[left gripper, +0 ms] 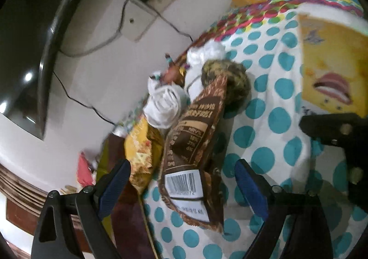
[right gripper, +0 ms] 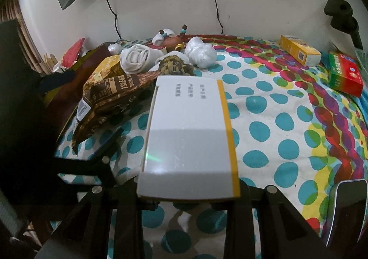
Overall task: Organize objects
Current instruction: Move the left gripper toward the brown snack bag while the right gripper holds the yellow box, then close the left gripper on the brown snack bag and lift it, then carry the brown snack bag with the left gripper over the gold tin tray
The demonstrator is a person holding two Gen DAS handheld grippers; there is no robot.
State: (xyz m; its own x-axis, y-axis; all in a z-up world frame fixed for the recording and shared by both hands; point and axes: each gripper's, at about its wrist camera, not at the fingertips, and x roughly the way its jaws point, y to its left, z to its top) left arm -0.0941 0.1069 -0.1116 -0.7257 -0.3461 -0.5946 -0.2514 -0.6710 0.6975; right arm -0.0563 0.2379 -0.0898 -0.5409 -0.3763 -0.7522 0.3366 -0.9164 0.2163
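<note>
A: White carton [right gripper: 188,141] with the yellow edge stripe: it sits clamped in the right gripper [right gripper: 187,199], raised over the polka-dot sheet [right gripper: 271,121]. Its printed face points up, and its far end reaches toward the brown snack bag [right gripper: 115,93].

B: And the left gripper [left gripper: 181,180]?

A: Its blue-padded fingers [left gripper: 113,187] stand wide apart with nothing between them. Seen from the left wrist, the brown snack bag [left gripper: 195,144] lies just ahead of them, barcode end nearest.

B: What else is near that bag?

A: Just behind it a rolled white sock [right gripper: 135,58] rests on the pile, and a yellow snack bag [right gripper: 103,70] lies under its left edge. A mottled green-brown bundle [right gripper: 174,66] touches its far end. Farther back are a crumpled white plastic bag [right gripper: 202,54] and a small brown figurine [right gripper: 172,40] by the wall.

B: Anything well apart from the bag?

A: Far to its right, a yellow box [right gripper: 299,49] and a red-and-green box [right gripper: 345,72] lie on the sheet. A dark phone [right gripper: 347,208] lies at the near right edge.
</note>
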